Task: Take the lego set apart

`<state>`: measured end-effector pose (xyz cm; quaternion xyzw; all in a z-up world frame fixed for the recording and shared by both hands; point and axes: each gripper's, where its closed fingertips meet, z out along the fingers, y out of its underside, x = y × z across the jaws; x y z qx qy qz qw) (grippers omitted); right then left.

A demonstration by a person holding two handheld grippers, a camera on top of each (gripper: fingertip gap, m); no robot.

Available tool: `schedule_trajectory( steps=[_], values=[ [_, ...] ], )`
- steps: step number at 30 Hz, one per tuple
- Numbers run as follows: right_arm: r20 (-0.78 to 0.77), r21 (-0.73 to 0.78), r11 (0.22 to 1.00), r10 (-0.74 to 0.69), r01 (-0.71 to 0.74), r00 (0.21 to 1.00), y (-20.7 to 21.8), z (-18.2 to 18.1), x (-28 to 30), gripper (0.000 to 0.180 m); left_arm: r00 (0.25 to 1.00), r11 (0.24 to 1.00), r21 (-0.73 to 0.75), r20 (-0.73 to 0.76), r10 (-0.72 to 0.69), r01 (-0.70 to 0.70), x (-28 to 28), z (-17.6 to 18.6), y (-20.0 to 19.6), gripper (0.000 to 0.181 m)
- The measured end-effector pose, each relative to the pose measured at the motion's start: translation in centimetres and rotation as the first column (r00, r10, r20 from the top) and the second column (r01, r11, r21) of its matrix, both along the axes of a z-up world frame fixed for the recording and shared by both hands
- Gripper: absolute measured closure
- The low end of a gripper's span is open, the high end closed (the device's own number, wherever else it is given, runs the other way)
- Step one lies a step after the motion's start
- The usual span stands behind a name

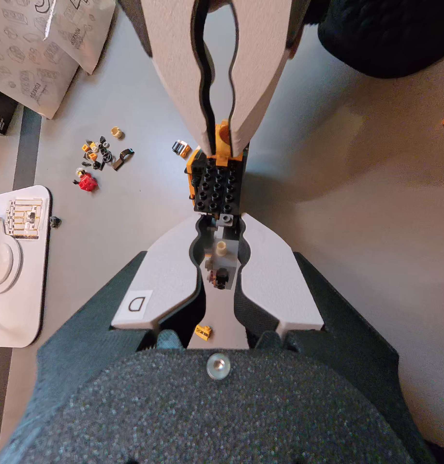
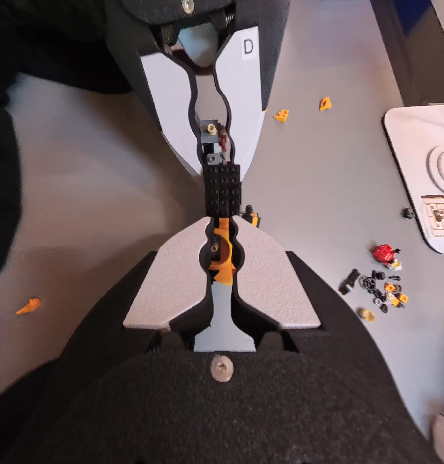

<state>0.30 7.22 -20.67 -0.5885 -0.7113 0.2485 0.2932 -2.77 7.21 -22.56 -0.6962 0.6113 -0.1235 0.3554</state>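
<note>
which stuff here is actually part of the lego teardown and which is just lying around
In the job:
- lego model, held at both ends
- left gripper
- right gripper
- pile of removed small parts
- red minifigure
- loose orange pieces

Lying about:
- printed paper bags
- white board

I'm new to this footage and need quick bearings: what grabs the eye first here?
Dead centre, the black-and-orange lego model is clamped from both ends: the left gripper closed on its grey end, the right gripper closed on its orange end. Off to the side on the grey table lie a pile of small loose pieces and a red minifigure.
</note>
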Motion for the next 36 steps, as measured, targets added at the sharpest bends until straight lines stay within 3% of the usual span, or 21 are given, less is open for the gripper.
schedule_trajectory(
  steps=[8, 13, 19, 30, 36],
  values=[
    [0.183, 0.152, 0.983, 0.077, -0.106, 0.98, -0.1, -0.5, 0.2, 0.173, 1.0, 1.0, -0.019, 0.007, 0.005, -0.005, 0.4, 0.2, -0.3, 0.158],
    [0.267, 0.148, 0.976, 0.114, -0.157, 0.957, -0.1, -0.5, 0.3, 0.171, 1.0, 0.999, -0.04, 0.008, 0.011, -0.011, 0.5, 0.3, -0.5, 0.158],
    [0.241, 0.08, 0.991, 0.088, -0.11, 0.967, -0.1, -0.3, 0.4, 0.174, 1.0, 1.0, -0.013, -0.014, 0.0, 0.0, 0.6, 0.4, -0.6, 0.158],
    [0.028, -0.049, 0.999, 0.024, -0.022, 0.999, -0.4, 1.1, 1.0, 0.18, 0.999, 0.998, -0.054, -0.021, 0.043, -0.044, -0.2, -0.1, 0.0, 0.157],
    [-0.026, -0.014, 0.998, -0.057, 0.056, 0.998, 0.5, 1.9, 1.5, 0.18, 1.0, 0.998, -0.064, -0.005, 0.03, -0.03, -0.4, 0.0, 0.0, 0.157]
  ],
)
